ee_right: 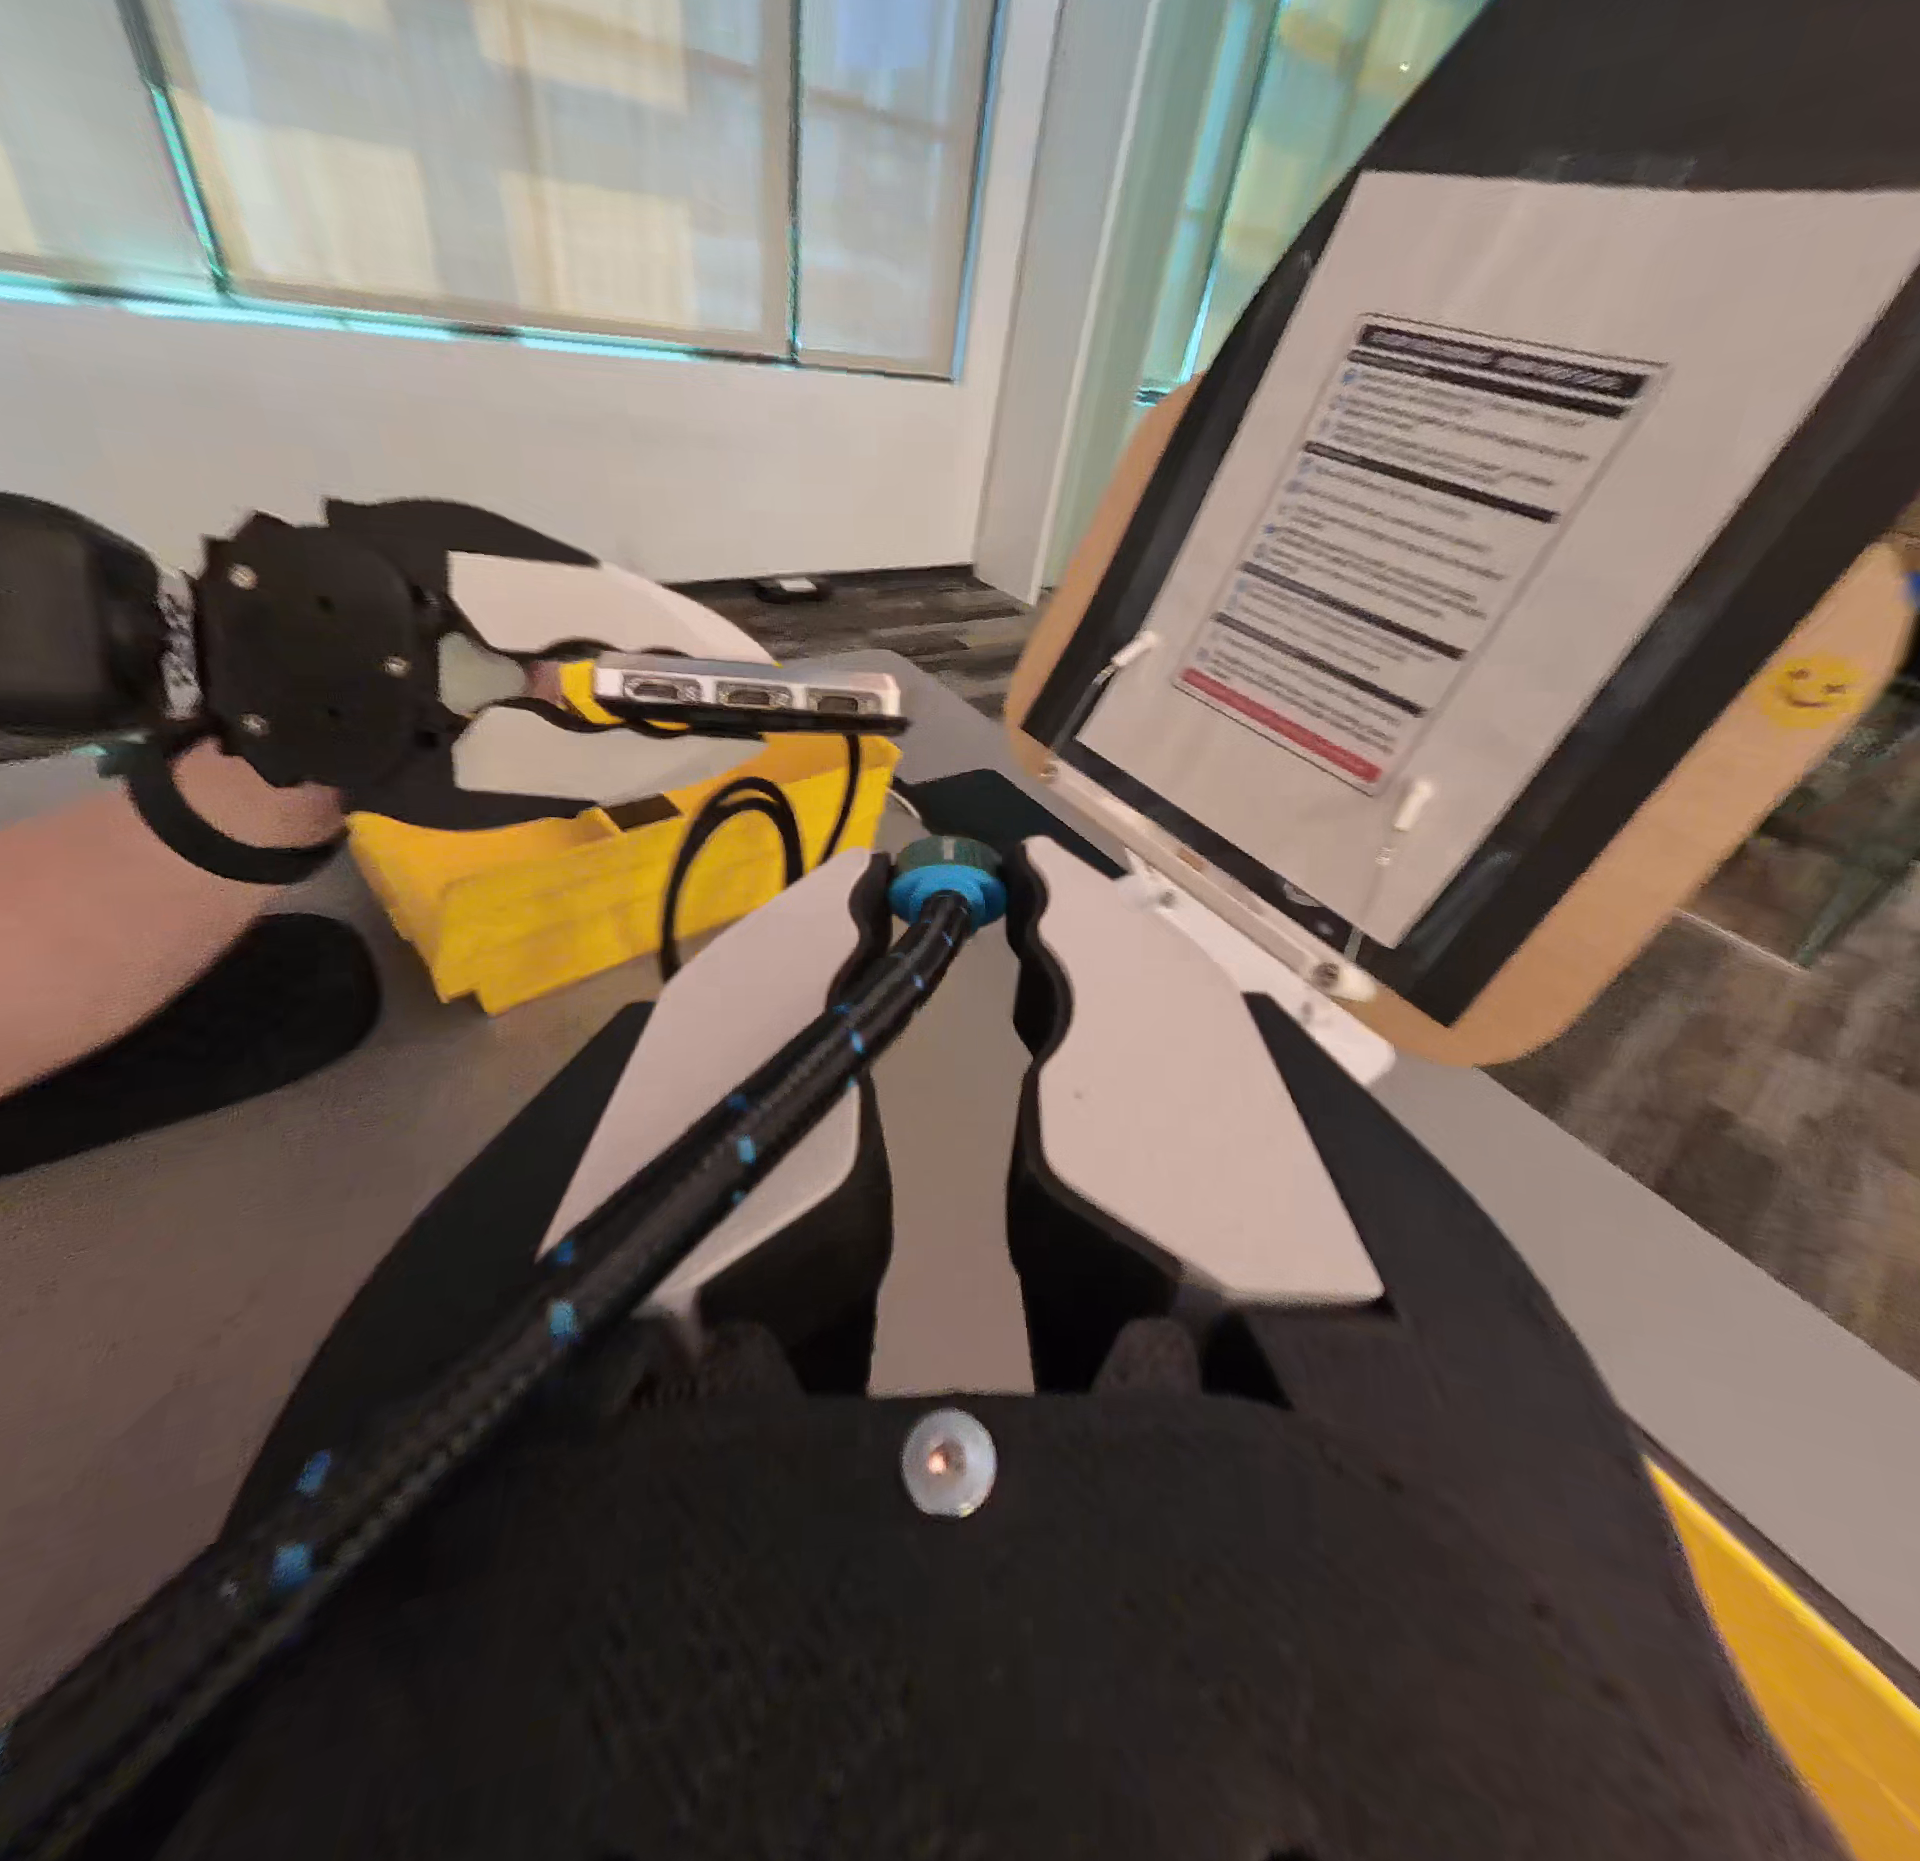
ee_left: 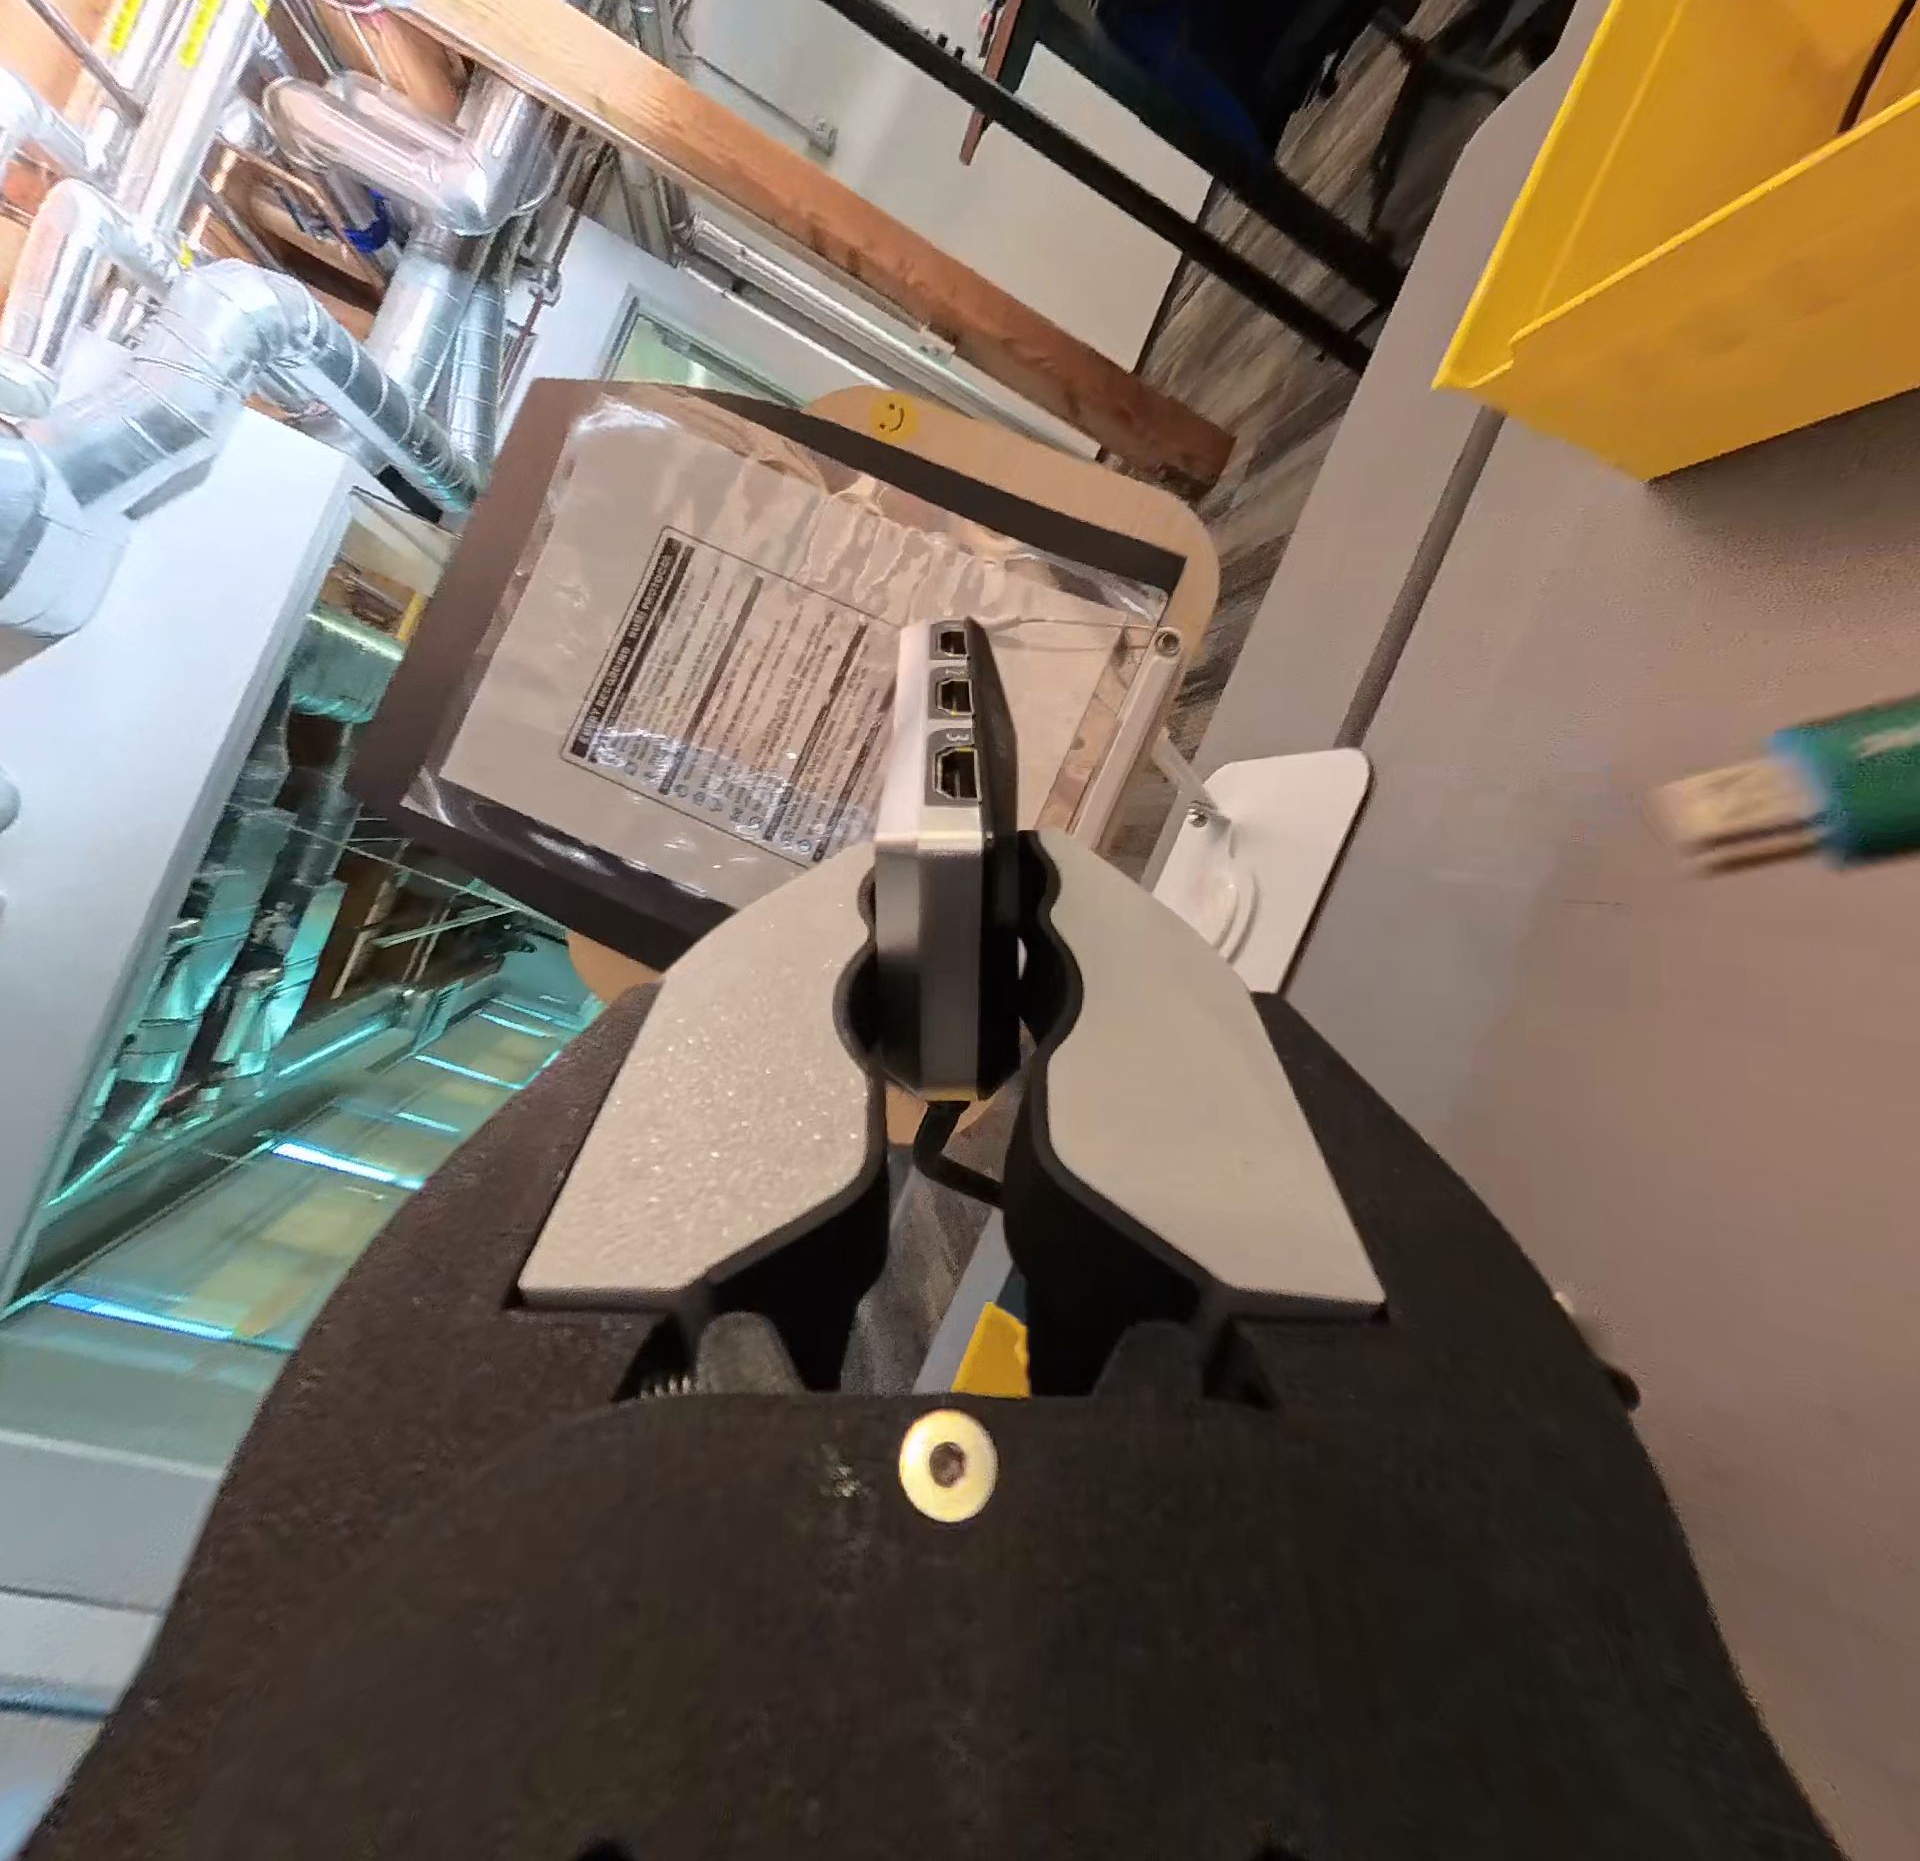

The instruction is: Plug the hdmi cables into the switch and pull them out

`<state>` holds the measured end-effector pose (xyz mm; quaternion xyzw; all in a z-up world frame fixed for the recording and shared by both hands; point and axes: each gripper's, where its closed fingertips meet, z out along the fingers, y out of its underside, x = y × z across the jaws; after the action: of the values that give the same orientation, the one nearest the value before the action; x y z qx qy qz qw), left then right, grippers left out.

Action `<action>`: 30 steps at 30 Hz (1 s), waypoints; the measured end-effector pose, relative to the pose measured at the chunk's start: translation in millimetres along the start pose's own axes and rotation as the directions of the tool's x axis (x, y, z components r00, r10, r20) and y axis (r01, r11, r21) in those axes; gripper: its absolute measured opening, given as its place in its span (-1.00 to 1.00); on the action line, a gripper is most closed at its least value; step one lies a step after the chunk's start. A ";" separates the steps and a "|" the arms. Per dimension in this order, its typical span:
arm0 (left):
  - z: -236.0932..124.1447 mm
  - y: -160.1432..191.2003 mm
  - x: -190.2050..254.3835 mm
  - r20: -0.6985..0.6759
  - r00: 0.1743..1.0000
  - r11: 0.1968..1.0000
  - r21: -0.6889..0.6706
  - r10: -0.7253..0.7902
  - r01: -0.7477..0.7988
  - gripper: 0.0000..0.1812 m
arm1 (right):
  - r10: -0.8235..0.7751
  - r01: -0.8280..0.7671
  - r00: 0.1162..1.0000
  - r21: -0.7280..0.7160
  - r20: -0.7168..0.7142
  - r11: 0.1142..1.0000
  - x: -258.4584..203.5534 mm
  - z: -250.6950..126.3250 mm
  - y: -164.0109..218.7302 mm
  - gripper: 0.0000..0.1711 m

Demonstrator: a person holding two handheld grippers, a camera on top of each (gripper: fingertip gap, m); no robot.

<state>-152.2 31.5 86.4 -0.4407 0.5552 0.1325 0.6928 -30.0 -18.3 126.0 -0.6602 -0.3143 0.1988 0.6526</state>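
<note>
Left gripper is clamped on the HDMI switch, jaws closed tight against its flat faces near one end. Switch is held in the air, off the grey table, edge-on in the left wrist view, with its row of three ports facing away from the gripper body. All three ports are empty. A thin black cable hangs from the switch's gripped end.

From the right wrist view, the left gripper holds the switch roughly level above the yellow bin, which sits at the far left part of the table. The thin black cable loops down over the bin.

Right gripper is closed on the HDMI plug, teal body with a blue collar, pinched at the fingertips. The braided black cable with blue flecks runs back over the left finger toward the camera. Plug tip points forward, hidden by the plug body here.

In the left wrist view the plug is blurred at the right edge, metal tip aimed toward the switch, well apart from it. Not inserted.

A framed instruction sheet stands tilted at the table's far right edge.
</note>
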 end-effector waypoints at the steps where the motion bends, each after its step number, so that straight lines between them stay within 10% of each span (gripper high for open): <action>1: 0.1 -0.7 0.1 -0.010 1.000 1.000 0.004 -0.017 0.017 -0.77 | -0.023 0.022 0.999 -0.029 -0.024 0.999 7.7 -7.3 0.4 -0.74; 10: 1.4 -2.2 10.6 -0.074 0.997 1.000 -0.017 -0.019 0.017 -0.77 | -0.222 -0.001 0.850 -0.425 -0.477 0.905 134.8 -137.2 50.1 -0.74; 14: 5.1 -0.1 17.6 -0.089 0.996 1.000 -0.026 -0.002 0.000 -0.77 | -0.194 0.013 0.920 -0.468 -0.340 0.884 140.6 -142.8 86.1 -0.73; 20: 8.6 1.7 25.6 -0.109 0.994 0.999 -0.038 0.013 -0.017 -0.77 | -0.148 0.145 0.989 -0.161 -0.006 0.976 119.7 -110.7 98.0 -0.74; 26: 10.7 1.4 30.5 -0.116 0.993 0.999 -0.038 0.029 -0.034 -0.77 | -0.279 0.197 0.960 -0.685 -0.010 0.702 154.7 -131.0 216.2 -0.73; 30: 11.2 1.8 31.8 -0.117 0.992 0.998 -0.039 0.039 -0.043 -0.77 | -0.161 0.144 0.986 -0.678 0.038 0.721 139.5 -130.1 223.2 -0.73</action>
<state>-135.0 31.2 57.3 -0.4505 0.6005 0.1324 0.6472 193.1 -9.0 -64.7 -0.8266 -0.4105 0.0083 0.3848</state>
